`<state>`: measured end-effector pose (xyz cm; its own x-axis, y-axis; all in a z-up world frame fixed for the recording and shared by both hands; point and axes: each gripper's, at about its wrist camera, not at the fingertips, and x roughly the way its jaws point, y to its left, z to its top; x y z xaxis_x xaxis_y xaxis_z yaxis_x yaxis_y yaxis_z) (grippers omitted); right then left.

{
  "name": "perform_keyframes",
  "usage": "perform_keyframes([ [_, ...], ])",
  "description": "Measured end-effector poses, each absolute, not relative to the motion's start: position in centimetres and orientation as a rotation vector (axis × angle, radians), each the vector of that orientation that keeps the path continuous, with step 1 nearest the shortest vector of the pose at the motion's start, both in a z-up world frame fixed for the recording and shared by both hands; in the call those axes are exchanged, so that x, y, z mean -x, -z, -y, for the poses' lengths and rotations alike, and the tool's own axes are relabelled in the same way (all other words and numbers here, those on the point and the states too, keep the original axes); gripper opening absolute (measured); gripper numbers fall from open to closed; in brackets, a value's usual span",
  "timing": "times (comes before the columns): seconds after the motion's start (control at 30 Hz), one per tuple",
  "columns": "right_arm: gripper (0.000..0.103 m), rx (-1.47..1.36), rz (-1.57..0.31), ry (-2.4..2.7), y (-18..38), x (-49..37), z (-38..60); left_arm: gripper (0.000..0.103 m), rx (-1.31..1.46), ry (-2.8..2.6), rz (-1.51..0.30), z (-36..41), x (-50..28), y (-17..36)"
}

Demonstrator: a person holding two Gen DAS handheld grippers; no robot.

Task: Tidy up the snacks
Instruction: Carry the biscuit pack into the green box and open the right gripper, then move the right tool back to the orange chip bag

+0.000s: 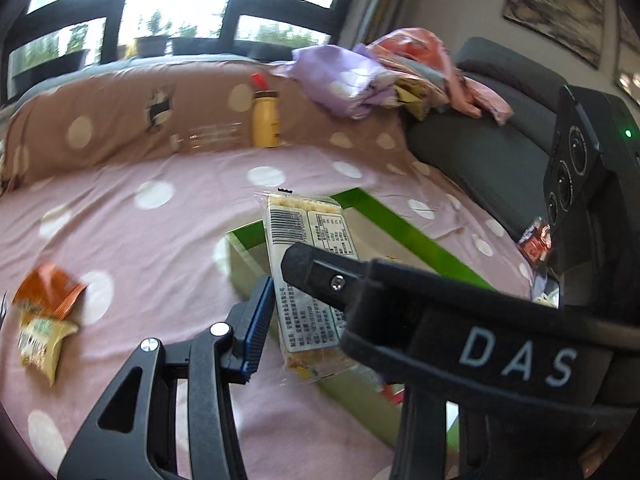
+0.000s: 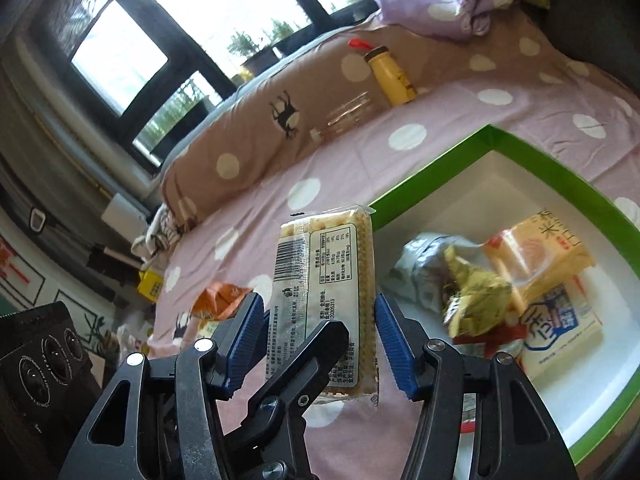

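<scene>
Both grippers clamp one cracker packet [image 2: 326, 300] at mid-frame: the right gripper [image 2: 320, 344] squeezes its long edges, while the left gripper [image 1: 276, 284] pinches it flat. It hangs over the pink bedspread [image 1: 140, 240], just left of the green box [image 2: 536, 160]. The likely next move carries it right, over the box, then both jaws let go; both grippers tilt downward.

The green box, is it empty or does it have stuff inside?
Not empty: the green box holds several snack packets.
</scene>
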<state>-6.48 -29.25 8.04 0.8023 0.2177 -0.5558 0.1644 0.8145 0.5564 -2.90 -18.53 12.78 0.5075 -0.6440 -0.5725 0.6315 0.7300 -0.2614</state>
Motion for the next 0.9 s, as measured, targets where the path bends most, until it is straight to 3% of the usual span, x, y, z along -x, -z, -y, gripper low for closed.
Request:
perform_keyframes([
  [0.33, 0.061, -0.826, -0.634, 0.146, -6.1, 9.0, 36.3, 0.042, -0.023, 0.916, -0.767, 25.5, 3.3, -11.4],
  [0.7, 0.061, -0.915, -0.686, 0.258, -3.8, 9.8, 39.1, 0.042, 0.039, 0.982, -0.91, 27.2, 3.1, -9.5],
  [0.83, 0.061, -0.91, -0.66, 0.236, -4.2, 10.0, 39.0, 0.048, 0.038, 0.962, -0.891, 26.5, 3.5, -10.0],
  [0.9, 0.062, -0.887, -0.646, 0.243, -4.6, 10.1, 38.7, 0.061, 0.037, 0.937, -0.881, 25.5, 3.5, -10.4],
])
